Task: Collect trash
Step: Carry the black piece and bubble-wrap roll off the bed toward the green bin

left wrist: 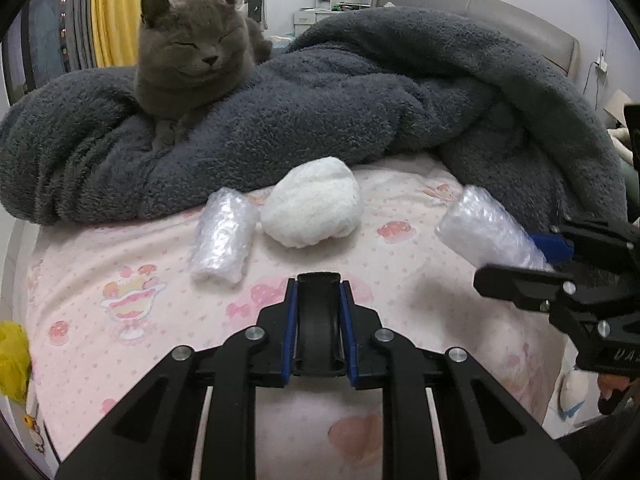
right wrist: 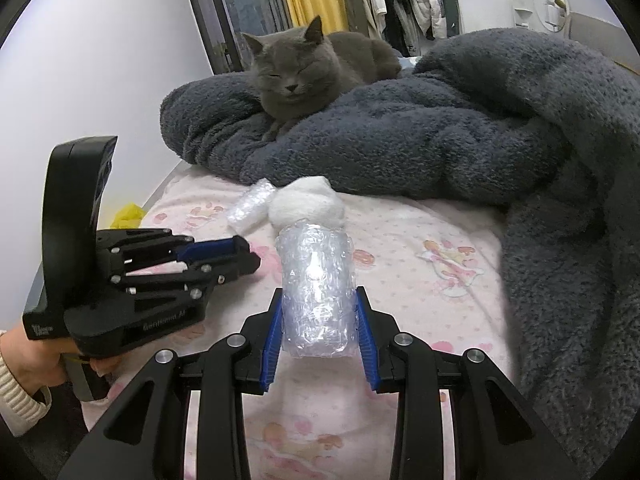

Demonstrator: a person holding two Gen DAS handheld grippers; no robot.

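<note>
My right gripper (right wrist: 318,304) is shut on a roll of clear bubble wrap (right wrist: 312,256), held upright above the pink bed sheet (right wrist: 420,240); the left wrist view shows that gripper (left wrist: 516,256) and its roll (left wrist: 484,228) at the right. My left gripper (left wrist: 319,286) is shut, with a narrow black curved piece (left wrist: 319,320) between its blue pads. From the right wrist view the left gripper (right wrist: 248,254) is low at the left, held by a hand (right wrist: 36,352). A second bubble-wrap roll (left wrist: 222,236) lies on the sheet beside a white fluffy wad (left wrist: 312,204).
A grey cat (left wrist: 188,52) rests on a heaped dark grey blanket (left wrist: 360,112) that covers the far and right side of the bed. Something yellow (left wrist: 12,356) sits off the bed's left edge. A headboard (left wrist: 500,16) and shelves stand behind.
</note>
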